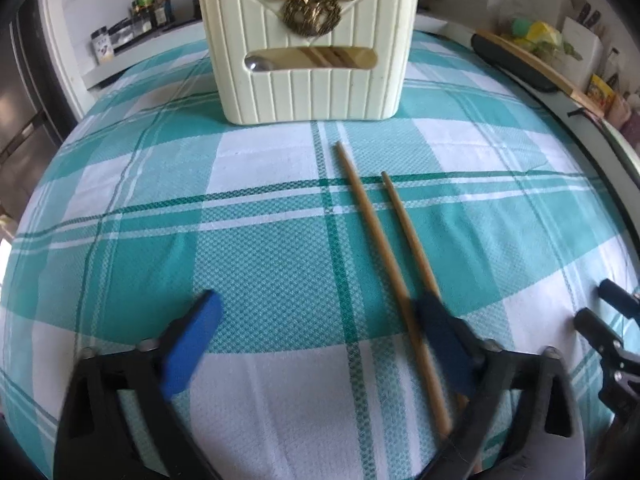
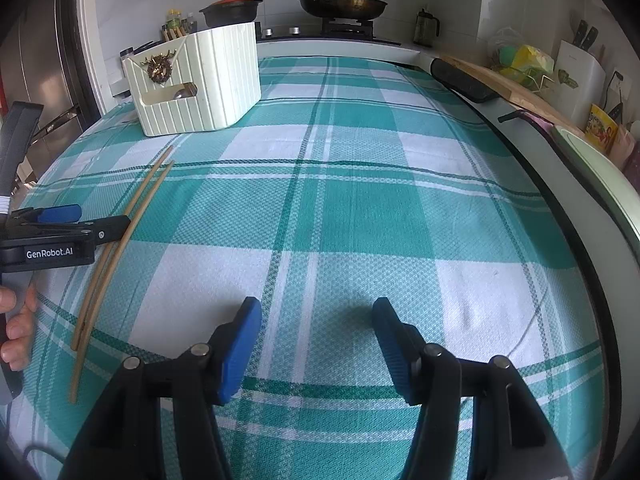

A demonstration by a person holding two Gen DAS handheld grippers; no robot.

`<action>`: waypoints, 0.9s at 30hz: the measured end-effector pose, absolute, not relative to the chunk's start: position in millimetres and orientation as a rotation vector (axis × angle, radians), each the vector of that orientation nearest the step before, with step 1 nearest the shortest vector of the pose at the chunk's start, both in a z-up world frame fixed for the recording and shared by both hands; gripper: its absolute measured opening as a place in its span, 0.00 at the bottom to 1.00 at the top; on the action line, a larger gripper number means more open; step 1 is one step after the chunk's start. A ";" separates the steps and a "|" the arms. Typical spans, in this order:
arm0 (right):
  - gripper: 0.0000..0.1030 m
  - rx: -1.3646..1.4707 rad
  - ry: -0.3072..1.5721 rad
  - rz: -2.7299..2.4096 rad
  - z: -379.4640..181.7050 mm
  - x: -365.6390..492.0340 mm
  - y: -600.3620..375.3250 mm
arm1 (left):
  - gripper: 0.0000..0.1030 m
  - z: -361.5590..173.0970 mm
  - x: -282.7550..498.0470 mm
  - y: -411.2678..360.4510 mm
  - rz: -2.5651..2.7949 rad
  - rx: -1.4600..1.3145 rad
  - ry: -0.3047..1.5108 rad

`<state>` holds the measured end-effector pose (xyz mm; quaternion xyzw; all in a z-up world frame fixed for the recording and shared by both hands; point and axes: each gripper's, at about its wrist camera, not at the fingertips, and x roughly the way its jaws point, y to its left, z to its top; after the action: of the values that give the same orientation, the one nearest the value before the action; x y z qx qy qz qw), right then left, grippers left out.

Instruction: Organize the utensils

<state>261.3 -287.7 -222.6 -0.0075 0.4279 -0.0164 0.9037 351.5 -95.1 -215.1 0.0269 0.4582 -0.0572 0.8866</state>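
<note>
Left gripper [image 1: 316, 340] fills the bottom of its own view, its blue pads spread wide and pinching nothing; the right-hand pad [image 1: 436, 332] stands just beside the nearer ends of the two chopsticks [image 1: 384, 248], perhaps brushing one, while the other pad sits well off to the lower left. That offset suggests the jaws are being lined up so that both sticks end up between them, though neither stick lies between the pads yet.

Both chopsticks lie side by side on the teal-and-white checked cloth [image 1: 260, 240], running from lower right of centre up toward the cream utensil holder [image 1: 308, 52] at top centre. Through the holder's slot more wooden sticks and a metal spoon bowl show, so these two likely belong there.

Right gripper [image 2: 316, 344], at the bottom of its own view, is partly spread over bare cloth with nothing between its pads, well apart from the chopsticks at the left of that frame; it seems to be waiting out of the way. A hand [image 2: 16, 320] at the left edge holds the left tool.
</note>
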 end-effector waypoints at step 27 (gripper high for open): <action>0.07 -0.150 0.913 0.190 -220.0 257.4 -169.4 | 0.05 -208.0 274.6 -5.8 -0.114 -0.078 0.960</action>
<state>257.4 -169.4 -220.0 -0.0723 0.4399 0.0914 0.8904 274.6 -5.8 -208.0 -0.0375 0.4612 -0.0550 0.8848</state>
